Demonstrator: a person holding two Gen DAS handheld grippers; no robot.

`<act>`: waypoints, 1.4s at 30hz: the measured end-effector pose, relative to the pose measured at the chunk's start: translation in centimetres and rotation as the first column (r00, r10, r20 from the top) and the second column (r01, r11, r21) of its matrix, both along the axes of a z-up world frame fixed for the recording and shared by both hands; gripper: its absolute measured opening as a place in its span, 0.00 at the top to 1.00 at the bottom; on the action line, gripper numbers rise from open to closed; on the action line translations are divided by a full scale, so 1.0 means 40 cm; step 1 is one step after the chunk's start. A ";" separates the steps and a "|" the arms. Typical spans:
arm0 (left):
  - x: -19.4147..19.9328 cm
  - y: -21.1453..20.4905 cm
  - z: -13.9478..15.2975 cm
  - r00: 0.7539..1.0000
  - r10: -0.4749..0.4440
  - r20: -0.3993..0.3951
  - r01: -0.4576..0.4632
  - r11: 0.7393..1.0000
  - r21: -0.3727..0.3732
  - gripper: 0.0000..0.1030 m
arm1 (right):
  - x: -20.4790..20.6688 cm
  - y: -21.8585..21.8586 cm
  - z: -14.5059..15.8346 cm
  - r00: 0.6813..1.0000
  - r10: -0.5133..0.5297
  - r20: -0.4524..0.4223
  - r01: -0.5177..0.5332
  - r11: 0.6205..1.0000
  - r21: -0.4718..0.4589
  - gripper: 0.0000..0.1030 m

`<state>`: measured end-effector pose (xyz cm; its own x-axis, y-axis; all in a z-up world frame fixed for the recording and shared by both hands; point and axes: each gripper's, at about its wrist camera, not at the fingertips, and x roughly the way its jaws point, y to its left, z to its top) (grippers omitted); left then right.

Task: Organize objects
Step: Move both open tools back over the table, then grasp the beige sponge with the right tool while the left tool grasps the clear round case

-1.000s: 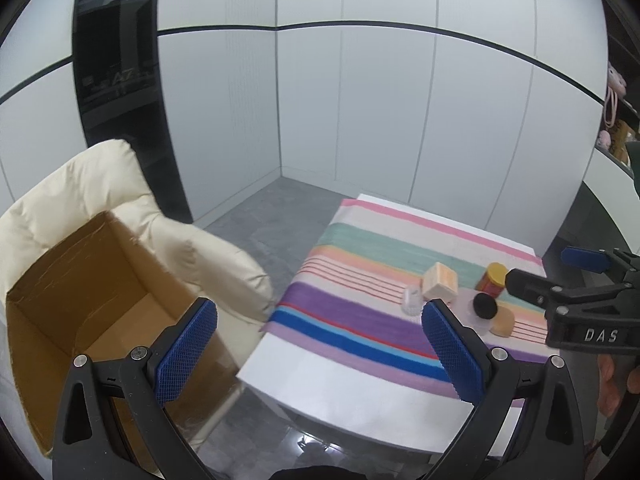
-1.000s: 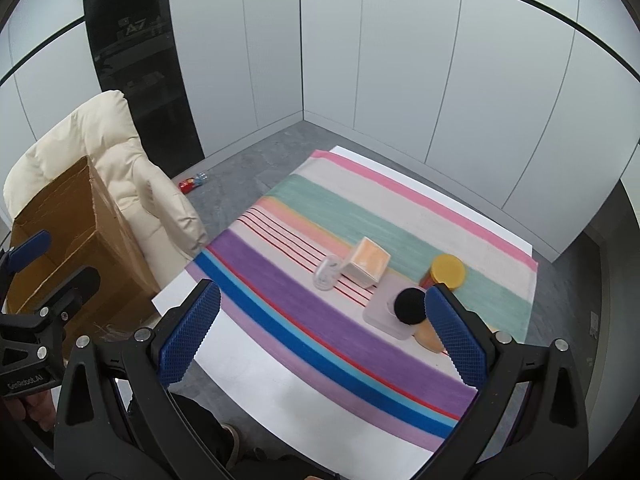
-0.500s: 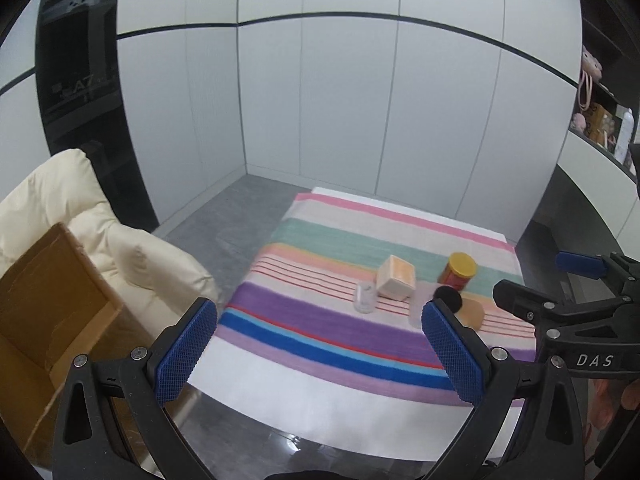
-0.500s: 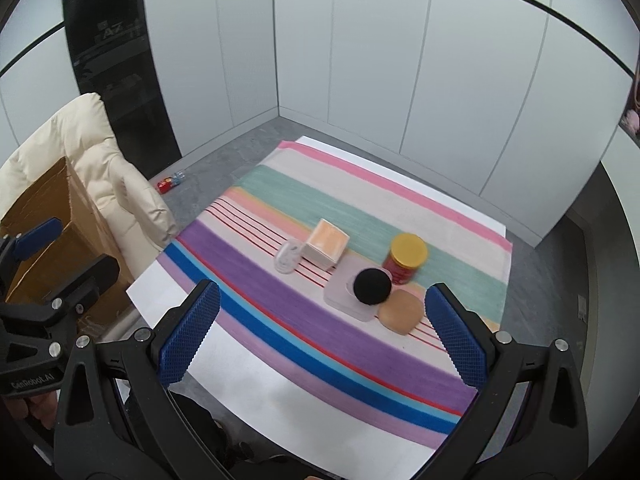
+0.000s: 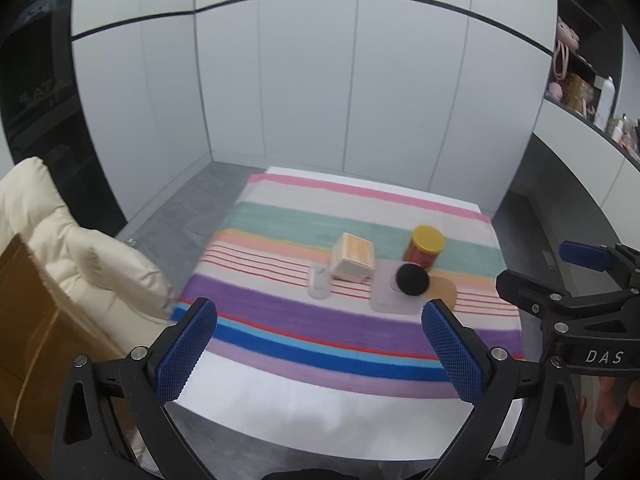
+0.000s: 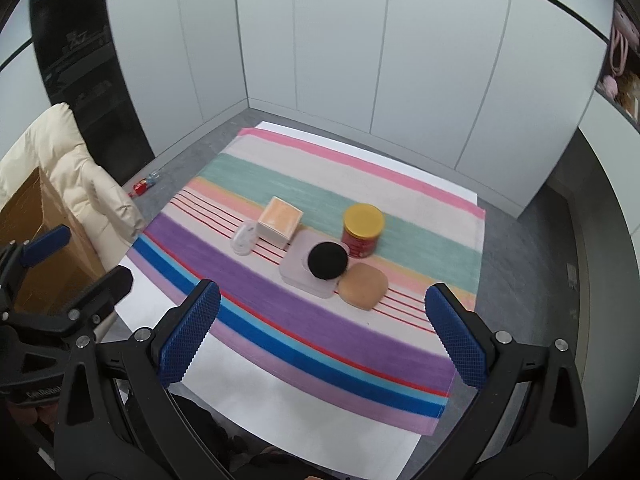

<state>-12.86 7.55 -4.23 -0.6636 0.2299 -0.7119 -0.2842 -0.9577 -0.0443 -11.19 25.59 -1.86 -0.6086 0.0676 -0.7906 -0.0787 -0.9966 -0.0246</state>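
Brown cardboard box (image 5: 24, 320) cut off at left edge; small red item on grey floor (image 6: 141, 188) too small to identify; left view motion-blurred.

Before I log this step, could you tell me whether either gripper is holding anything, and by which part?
Nothing is held: the left gripper and the right gripper both hang open above the striped cloth.
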 end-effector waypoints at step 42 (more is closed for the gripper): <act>-0.360 0.106 -0.421 0.968 -0.084 0.236 0.130 0.974 -0.185 0.03 | -0.170 0.209 -0.522 0.947 -0.232 0.224 0.252 0.965 -0.067 0.00</act>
